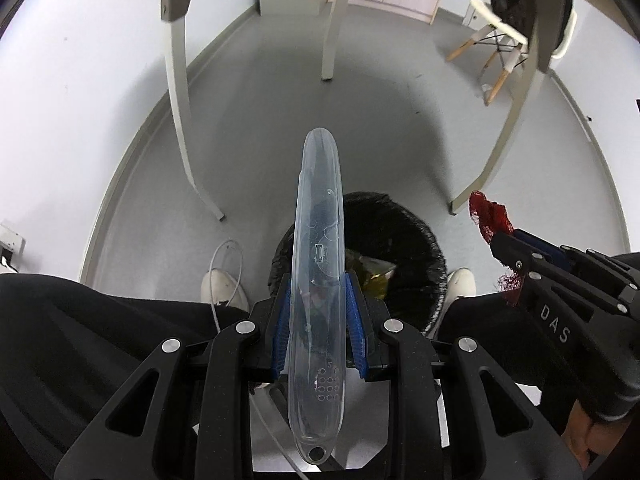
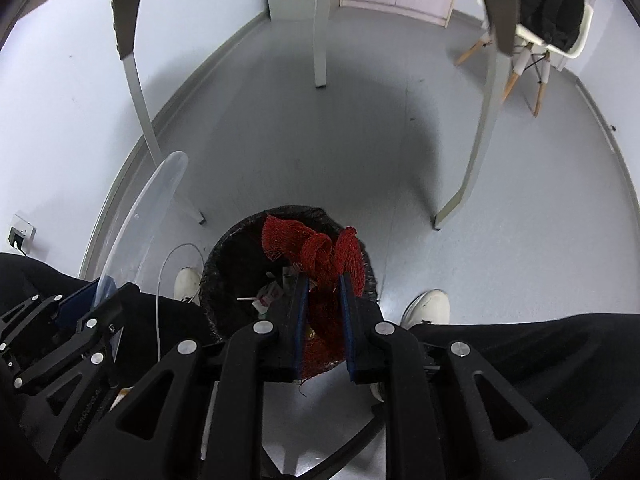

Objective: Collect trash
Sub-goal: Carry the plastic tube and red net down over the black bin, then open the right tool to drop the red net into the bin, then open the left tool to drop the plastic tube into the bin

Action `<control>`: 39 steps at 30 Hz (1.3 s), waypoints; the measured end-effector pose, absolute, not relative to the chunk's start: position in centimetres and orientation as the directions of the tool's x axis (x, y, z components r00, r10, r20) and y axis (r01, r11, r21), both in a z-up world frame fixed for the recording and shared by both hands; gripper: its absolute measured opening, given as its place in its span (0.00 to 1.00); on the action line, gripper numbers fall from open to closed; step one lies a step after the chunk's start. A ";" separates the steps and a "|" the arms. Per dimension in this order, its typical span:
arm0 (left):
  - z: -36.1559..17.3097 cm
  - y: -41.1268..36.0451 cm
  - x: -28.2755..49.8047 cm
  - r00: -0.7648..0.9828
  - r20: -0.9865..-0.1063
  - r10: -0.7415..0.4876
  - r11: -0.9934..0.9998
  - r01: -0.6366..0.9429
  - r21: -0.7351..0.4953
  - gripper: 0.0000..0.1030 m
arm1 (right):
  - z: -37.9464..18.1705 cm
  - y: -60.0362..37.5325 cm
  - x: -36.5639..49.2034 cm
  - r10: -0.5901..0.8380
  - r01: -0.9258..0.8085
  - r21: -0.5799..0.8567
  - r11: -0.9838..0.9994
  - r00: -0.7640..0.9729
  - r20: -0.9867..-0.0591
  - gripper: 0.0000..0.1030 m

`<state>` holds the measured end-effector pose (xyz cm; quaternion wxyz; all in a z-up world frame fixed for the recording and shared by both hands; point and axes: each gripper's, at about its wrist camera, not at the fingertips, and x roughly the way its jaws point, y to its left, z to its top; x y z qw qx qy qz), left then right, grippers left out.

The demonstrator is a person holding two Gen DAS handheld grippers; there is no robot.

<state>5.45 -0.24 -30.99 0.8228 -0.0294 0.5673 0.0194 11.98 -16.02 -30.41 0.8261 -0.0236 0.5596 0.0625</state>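
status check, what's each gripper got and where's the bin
Left gripper shut on clear plastic lid. Right gripper shut on red mesh bag. Both above black-lined trash bin. Nothing in the way.

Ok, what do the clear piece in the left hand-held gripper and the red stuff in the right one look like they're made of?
The clear lid looks like thin moulded plastic: see-through, glossy, with embossed marks. The red bundle looks like open mesh netting, likely synthetic produce-bag net: a matte, visible weave that bunches softly between the right hand-held gripper pads. The left hand-held gripper pinches the lid edge-on.
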 end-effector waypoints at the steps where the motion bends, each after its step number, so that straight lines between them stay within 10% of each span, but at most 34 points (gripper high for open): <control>1: -31.2 -0.1 5.7 0.350 -0.937 0.000 0.997 -0.069 -0.026 0.25 | -30.8 -15.8 12.2 0.079 -0.135 0.032 0.990 0.356 -0.931 0.15; 7: -32.1 0.6 6.4 0.331 -0.944 0.005 0.996 -0.089 -0.026 0.25 | -32.7 -14.5 13.3 0.086 -0.173 0.033 0.984 0.310 -0.947 0.21; 18: -32.1 0.1 6.4 0.338 -0.941 -0.021 0.996 -0.076 -0.050 0.25 | -32.1 -15.2 12.9 0.036 -0.136 -0.016 0.991 0.373 -0.927 0.88; 39: -31.6 -4.9 6.5 0.351 -0.934 -0.068 0.998 0.024 -0.063 0.38 | -29.4 -23.7 10.6 -0.014 0.055 0.010 0.998 0.427 -0.904 0.92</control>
